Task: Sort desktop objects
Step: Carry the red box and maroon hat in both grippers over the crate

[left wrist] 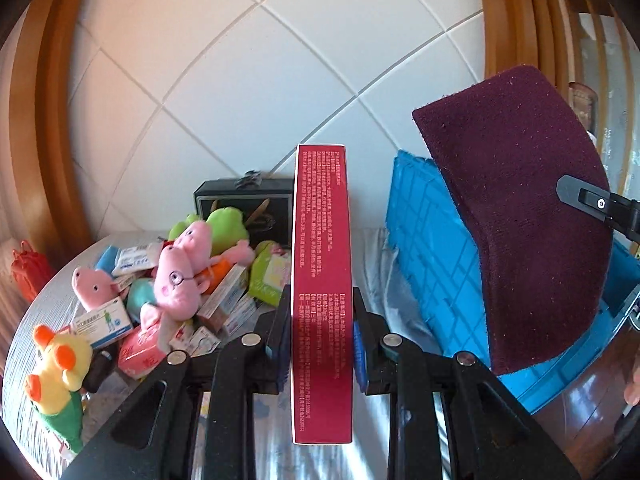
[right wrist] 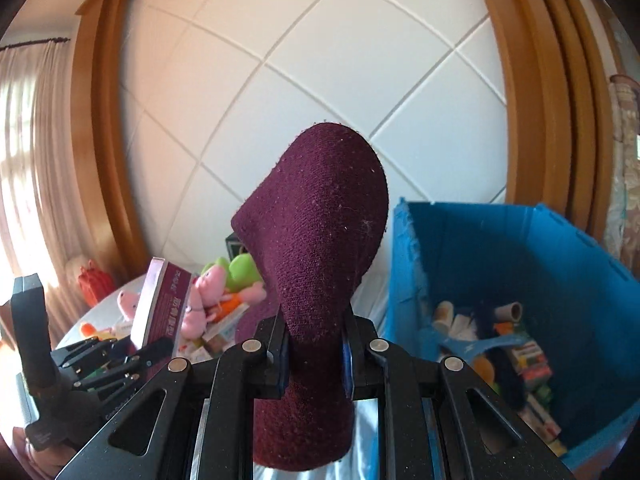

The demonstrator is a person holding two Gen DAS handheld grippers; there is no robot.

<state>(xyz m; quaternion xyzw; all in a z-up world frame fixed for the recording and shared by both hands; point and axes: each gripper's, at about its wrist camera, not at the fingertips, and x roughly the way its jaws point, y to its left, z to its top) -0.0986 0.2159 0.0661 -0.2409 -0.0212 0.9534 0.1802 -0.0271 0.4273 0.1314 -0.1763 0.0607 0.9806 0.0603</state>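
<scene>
Left gripper [left wrist: 322, 344]: pinched on the red box [left wrist: 322, 280], your pads pressing its two broad faces, narrow printed edge toward the camera. That grip on the flat sides keeps the box upright and stops it swivelling.

Right gripper [right wrist: 314, 364]: clamped on the maroon cloth [right wrist: 320, 240], a thick knitted piece, bunched at the jaws. You hold it low down, so the free end stands up and flops forward over the fingers.

Where the cloth sits: in the left view it hangs in front of the blue crate [left wrist: 436, 264], near its rim, not yet inside as far as I can tell.

Blue crate: open, on your right; small boxes, a cardboard tube and other bits already lie on its floor. Likely the drop point for sorted items.

Table pile [left wrist: 168, 280]: pink pig plush toys, a green plush, a yellow duck toy [left wrist: 60, 364] and small medicine boxes, heaped to your left, well apart from the crate.

Black case [left wrist: 244, 208]: standing against the tiled wall behind the pile.

Judgement: both loads are carried clear of the table. You look partway through a carry, with much of the pile unsorted.

Risk: the cloth's loose end may catch the crate wall.
</scene>
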